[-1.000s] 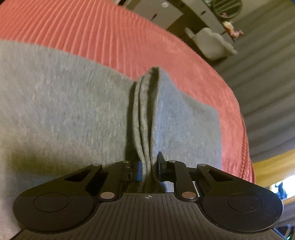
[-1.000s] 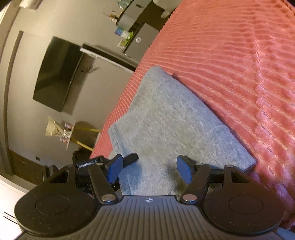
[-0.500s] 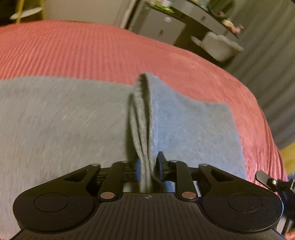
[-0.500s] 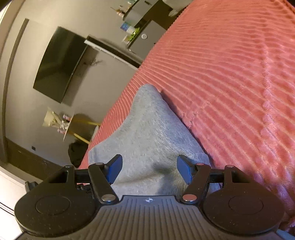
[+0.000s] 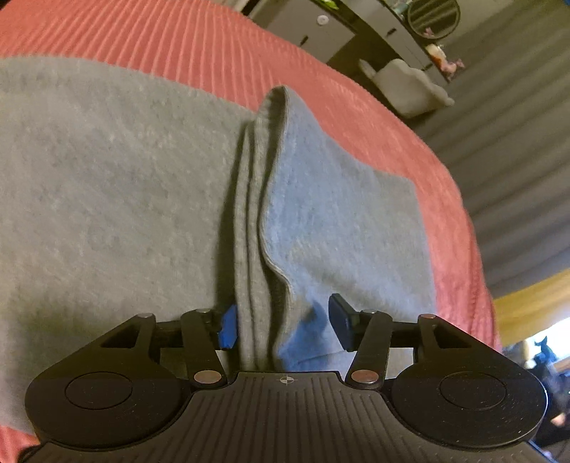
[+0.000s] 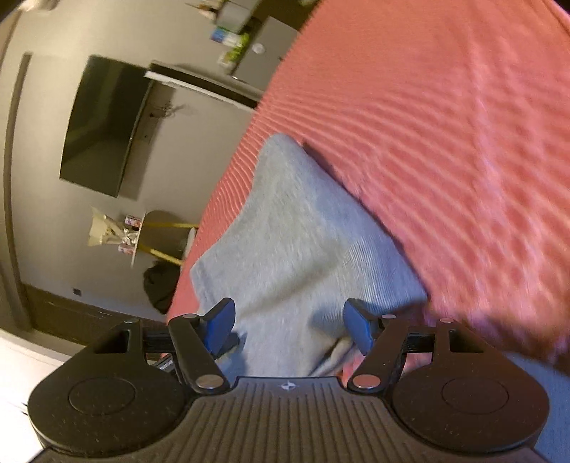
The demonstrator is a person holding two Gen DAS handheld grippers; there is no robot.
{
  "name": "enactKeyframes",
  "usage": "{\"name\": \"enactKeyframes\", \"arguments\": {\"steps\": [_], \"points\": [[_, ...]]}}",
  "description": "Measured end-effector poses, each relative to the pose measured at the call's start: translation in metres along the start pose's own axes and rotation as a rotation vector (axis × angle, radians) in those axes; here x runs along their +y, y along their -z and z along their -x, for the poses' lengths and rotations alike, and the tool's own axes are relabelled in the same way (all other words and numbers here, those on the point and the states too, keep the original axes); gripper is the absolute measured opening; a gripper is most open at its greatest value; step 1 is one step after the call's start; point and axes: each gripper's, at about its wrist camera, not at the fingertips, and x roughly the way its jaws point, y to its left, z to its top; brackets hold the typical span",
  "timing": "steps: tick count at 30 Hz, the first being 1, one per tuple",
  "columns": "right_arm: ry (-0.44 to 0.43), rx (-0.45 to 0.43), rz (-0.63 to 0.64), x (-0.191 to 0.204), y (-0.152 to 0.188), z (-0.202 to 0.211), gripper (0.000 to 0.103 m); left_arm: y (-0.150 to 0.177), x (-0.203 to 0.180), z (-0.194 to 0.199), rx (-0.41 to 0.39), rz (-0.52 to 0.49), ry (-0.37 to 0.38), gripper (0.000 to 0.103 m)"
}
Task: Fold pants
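The grey pants (image 5: pixel 107 185) lie folded on the red ribbed bedspread (image 5: pixel 199 46). In the left wrist view a raised fold of layered edges (image 5: pixel 256 213) stands between the jaws of my left gripper (image 5: pixel 281 324), which is open; the fabric touches the left pad only. In the right wrist view the pants (image 6: pixel 295 242) lie as a folded grey stack on the bedspread (image 6: pixel 445 142). My right gripper (image 6: pixel 288 324) is open just above the stack's near end, holding nothing.
The bed's edge runs close to the pants in both views. Beyond it stand a wall TV (image 6: pixel 103 124), a small round table (image 6: pixel 160 231), a grey cabinet (image 5: pixel 313 28) and grey curtains (image 5: pixel 516 142).
My left gripper has opened and let go of the raised fold it pinched. The right gripper stayed open and shifted a little over the stack.
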Motion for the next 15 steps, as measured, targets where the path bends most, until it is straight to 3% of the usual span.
{"name": "enactKeyframes", "arguments": {"steps": [2,7,10,12,13,15], "points": [[0.012,0.035,-0.023,-0.002,0.000,-0.004,0.069,-0.001,0.002,-0.005,0.037,0.048,0.040,0.027],[0.097,0.091,0.035,0.013,0.004,-0.022,0.076,-0.001,-0.008,-0.007,0.021,0.072,0.047,0.019],[0.127,0.064,0.028,0.011,0.001,-0.031,0.075,-0.002,-0.009,-0.004,-0.002,0.082,0.039,0.017],[0.132,-0.024,0.017,0.006,-0.002,-0.024,0.051,0.000,-0.010,0.002,-0.021,0.050,0.004,0.016],[0.147,-0.065,0.016,0.004,-0.002,-0.020,0.022,0.001,-0.008,0.004,-0.027,0.043,0.005,0.016],[0.220,-0.095,0.026,0.004,-0.001,-0.014,0.017,0.002,-0.004,0.008,-0.037,0.041,0.003,0.016]]}}
